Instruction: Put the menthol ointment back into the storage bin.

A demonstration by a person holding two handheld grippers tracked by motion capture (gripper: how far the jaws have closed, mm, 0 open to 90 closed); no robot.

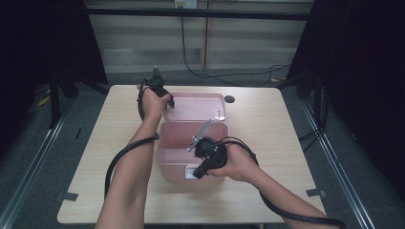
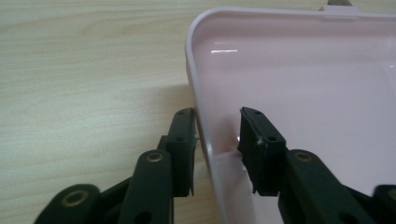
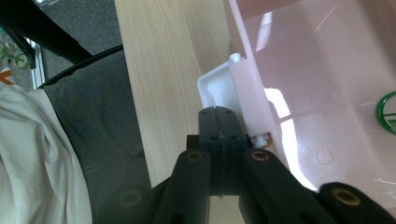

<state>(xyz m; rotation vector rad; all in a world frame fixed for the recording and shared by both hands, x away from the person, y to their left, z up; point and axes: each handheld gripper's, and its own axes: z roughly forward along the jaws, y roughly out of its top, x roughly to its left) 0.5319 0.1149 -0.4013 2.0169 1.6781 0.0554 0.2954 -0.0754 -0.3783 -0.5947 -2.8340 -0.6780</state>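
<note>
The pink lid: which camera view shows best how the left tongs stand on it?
The left gripper view: the left tongs straddle the rim of the pink lid. The high view shows the whole lid, small, with the hand covering the tongs. The right gripper view shows the box instead.

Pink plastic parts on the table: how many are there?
2. The lid lies flat at the far side, its rim between the left gripper jaws. The box stands in front of it, with the right gripper at its latch.

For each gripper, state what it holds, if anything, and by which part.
The left gripper straddles the pink lid's side rim, jaws not visibly pressing. The right gripper, jaws shut together, holds nothing beside the box's white latch.
</note>
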